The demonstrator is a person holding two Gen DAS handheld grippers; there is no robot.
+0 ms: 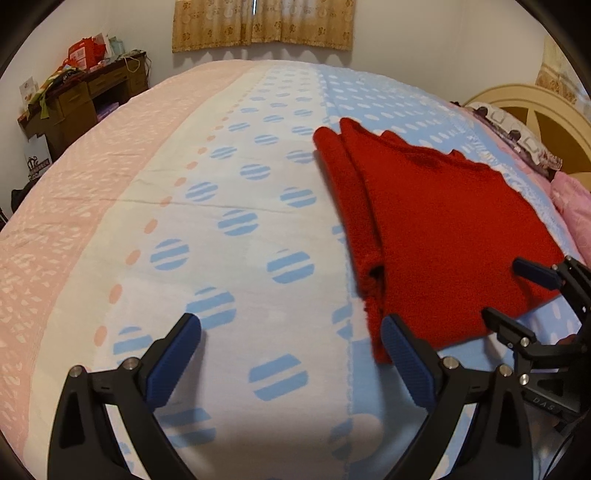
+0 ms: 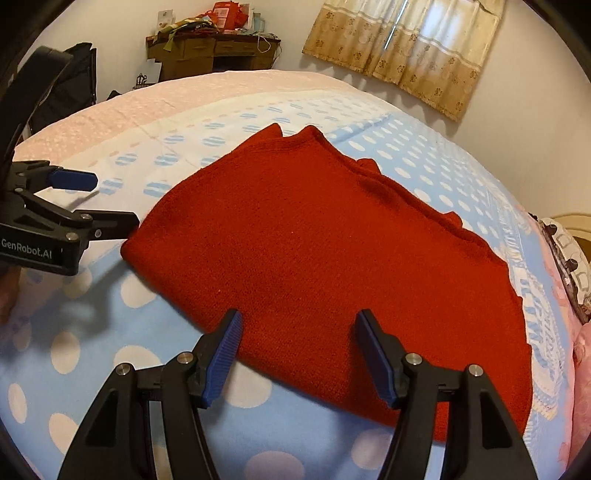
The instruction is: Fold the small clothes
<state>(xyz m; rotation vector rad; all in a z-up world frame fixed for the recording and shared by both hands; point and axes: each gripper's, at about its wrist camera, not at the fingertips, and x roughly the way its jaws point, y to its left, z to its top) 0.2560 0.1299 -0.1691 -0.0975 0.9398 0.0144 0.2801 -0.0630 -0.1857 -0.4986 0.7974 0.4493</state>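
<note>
A red knitted garment (image 2: 325,251) lies folded and flat on the bed, with stacked layers showing along its left edge (image 1: 369,221). My right gripper (image 2: 299,317) is open, its blue pads hovering over the garment's near edge without pinching it. In the left wrist view the right gripper (image 1: 502,290) sits at the garment's near right corner. My left gripper (image 1: 291,325) is open wide over the bare sheet, its right finger (image 1: 402,350) beside the garment's near left corner. The right wrist view shows the left gripper (image 2: 114,199) just left of the garment, holding nothing.
The bedsheet (image 1: 229,221) is white and light blue with dots, pink on the left. A cluttered wooden desk (image 1: 81,96) stands past the bed's far left. Curtains (image 1: 262,22) hang on the far wall. Pillows (image 1: 517,136) and a headboard (image 1: 546,110) are at the right.
</note>
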